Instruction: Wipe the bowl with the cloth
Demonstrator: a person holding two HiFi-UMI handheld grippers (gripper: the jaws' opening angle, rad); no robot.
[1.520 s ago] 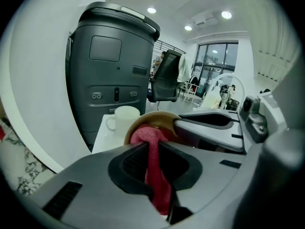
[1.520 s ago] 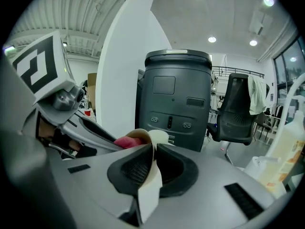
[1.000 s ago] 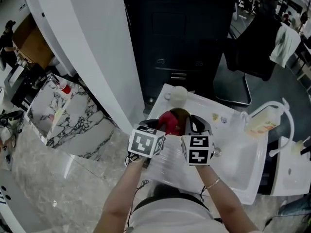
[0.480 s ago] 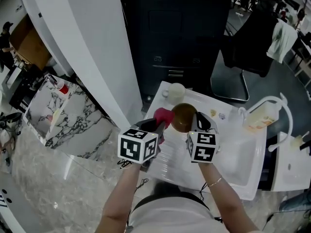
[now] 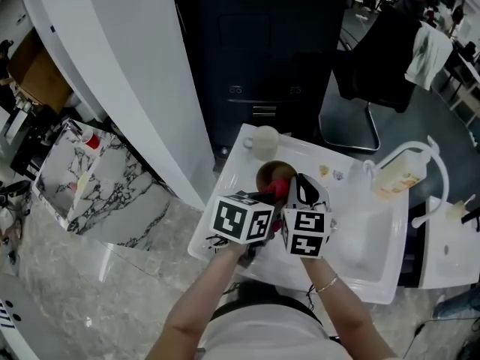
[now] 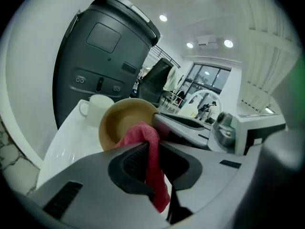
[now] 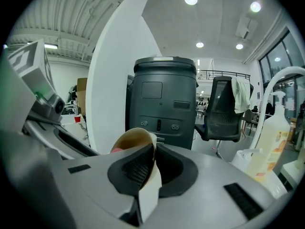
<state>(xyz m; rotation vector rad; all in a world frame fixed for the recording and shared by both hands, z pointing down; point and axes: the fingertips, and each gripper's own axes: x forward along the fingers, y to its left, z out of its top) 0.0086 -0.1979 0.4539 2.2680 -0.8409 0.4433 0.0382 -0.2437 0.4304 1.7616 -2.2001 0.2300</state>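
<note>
Grey and very big, the bin [image 5: 262, 51] stands behind the white tabletop [image 5: 241, 167]. A white wall [image 5: 127, 66] curves down on its left. The tabletop's far edge sits near the bin. A sink [image 5: 367, 250] fills the right part of the tabletop. The bare flat room is on the left, from the bowl out to the left edge.

The brown bowl [image 5: 271, 175] is in the middle of the tabletop. It is tipped, so its open mouth faces the left gripper [image 6: 151, 149]. The right gripper [image 7: 153, 151] has the bowl's rim between its fingers. They pinch the thin wall from both sides and are opening a little.

A white cup [image 5: 262, 139] stands just behind the bowl, close to the far edge, and does not touch it.

The red cloth [image 6: 143, 137] is clenched in the left gripper's fingers. Its front end pokes over the near rim into the bowl, and its loose end hangs down below the fingers.
</note>
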